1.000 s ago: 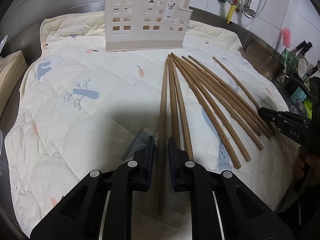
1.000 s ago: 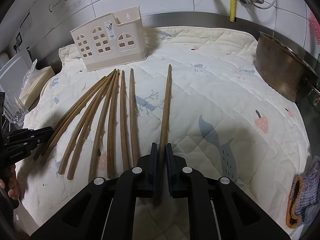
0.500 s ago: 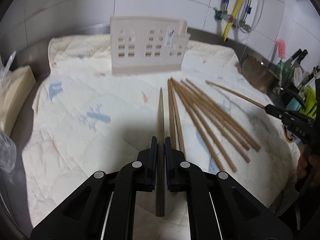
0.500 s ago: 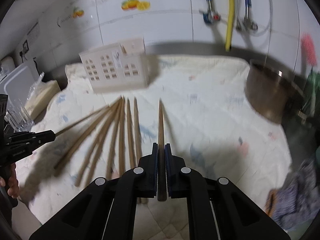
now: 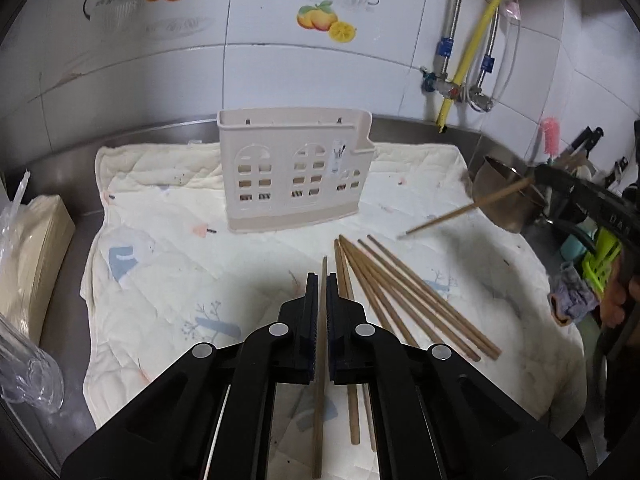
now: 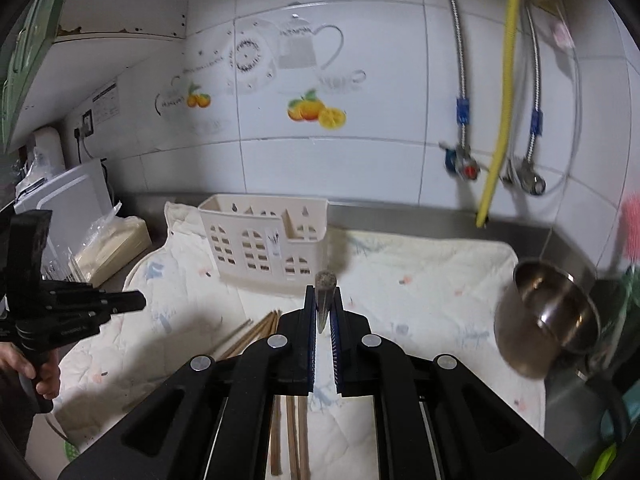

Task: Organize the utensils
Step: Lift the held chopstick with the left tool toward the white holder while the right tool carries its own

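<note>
My left gripper is shut on a long wooden chopstick, held above the quilted mat. My right gripper is shut on another chopstick, which points straight at the camera so only its end shows. From the left wrist view, that chopstick sticks out of the right gripper at the right. Several more chopsticks lie fanned on the mat. A beige utensil holder with window cutouts stands upright at the back; it also shows in the right wrist view.
The quilted mat covers a steel counter against a tiled wall. A steel pot stands at the right edge. A stack of paper and plastic wrap lie at the left. Hoses and taps hang on the wall.
Both grippers have risen off the mat, each carrying its chopstick. The left jaws closed fully on theirs. The right chopstick now tilts up toward the holder.
</note>
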Tool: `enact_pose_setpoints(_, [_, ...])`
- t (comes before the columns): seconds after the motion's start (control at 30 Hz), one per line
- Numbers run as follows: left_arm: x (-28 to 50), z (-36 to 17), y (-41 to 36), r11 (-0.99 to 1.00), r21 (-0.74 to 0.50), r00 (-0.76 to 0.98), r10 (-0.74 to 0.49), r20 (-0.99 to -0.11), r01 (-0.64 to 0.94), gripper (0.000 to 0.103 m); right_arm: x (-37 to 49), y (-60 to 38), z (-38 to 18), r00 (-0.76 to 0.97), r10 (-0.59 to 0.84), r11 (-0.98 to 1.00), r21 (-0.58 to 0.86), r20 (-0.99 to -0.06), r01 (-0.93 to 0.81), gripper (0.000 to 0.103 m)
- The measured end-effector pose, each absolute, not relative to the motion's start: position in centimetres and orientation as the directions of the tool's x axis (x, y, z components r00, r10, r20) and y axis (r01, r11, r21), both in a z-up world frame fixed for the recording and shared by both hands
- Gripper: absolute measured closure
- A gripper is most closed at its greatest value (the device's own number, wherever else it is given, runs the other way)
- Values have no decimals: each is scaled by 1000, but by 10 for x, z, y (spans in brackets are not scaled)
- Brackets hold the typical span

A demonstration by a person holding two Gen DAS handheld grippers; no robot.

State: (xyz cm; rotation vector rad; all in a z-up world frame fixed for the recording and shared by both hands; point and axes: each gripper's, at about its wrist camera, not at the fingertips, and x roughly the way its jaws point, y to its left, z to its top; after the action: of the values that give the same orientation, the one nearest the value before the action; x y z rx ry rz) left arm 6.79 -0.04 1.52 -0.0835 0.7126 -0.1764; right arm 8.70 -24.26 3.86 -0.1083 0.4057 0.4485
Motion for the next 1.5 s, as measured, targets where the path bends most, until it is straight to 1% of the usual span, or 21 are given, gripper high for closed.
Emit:
enact_pose_setpoints(0.03, [66,11,-1,982,-136,735,-190,-651,134,100,86,-241,39,823,401,895,-20,-402,-445,96])
enact_pose_setpoints(0.13, [55,-7,-5,981,-133,708,-192,-680,139,95,83,-240,35,821,405,893,-20,-403,-450,96])
enact_pose_setpoints(0.23, [44,-30,-8,982,-135,674,-190,-714,134,85,82,-241,31,820,405,895,-9,-405,-446,96])
enact_pose_setpoints(0.4, [31,-59,-8,982,-153,629,-191,-754,114,85,80,-241,29,821,404,895,-14,-404,-447,96])
enact_pose_setpoints(0.47, [29,-67,-10,984,-141,621,-179,-763,110,85,80,-241,28,820,404,894,-13,-405,-447,96])
enact_pose_setpoints(0.63, [28,-80,-12,987,-125,607,-164,-777,106,85,80,-240,23,812,406,892,-11,-420,-452,96])
enact_pose_setpoints(0.93, [29,-86,-9,990,-102,598,-137,-790,92,85,80,-239,22,810,407,891,-10,-422,-453,96])
enact_pose_setpoints(1.0, [29,-86,-11,992,-83,599,-122,-792,93,88,80,-239,21,809,406,891,-13,-424,-454,96])
enact_pose_setpoints(1.07, [30,-84,-10,992,-85,596,-122,-794,91,96,81,-238,21,808,408,890,-11,-425,-456,96])
enact_pose_setpoints(1.23, [30,-62,-6,992,-86,630,-124,-767,91,96,82,-237,27,807,416,887,-11,-418,-463,96])
enact_pose_setpoints(1.5, [49,16,1,985,-93,734,-171,-658,146,97,95,-229,62,794,465,860,-15,-391,-510,96])
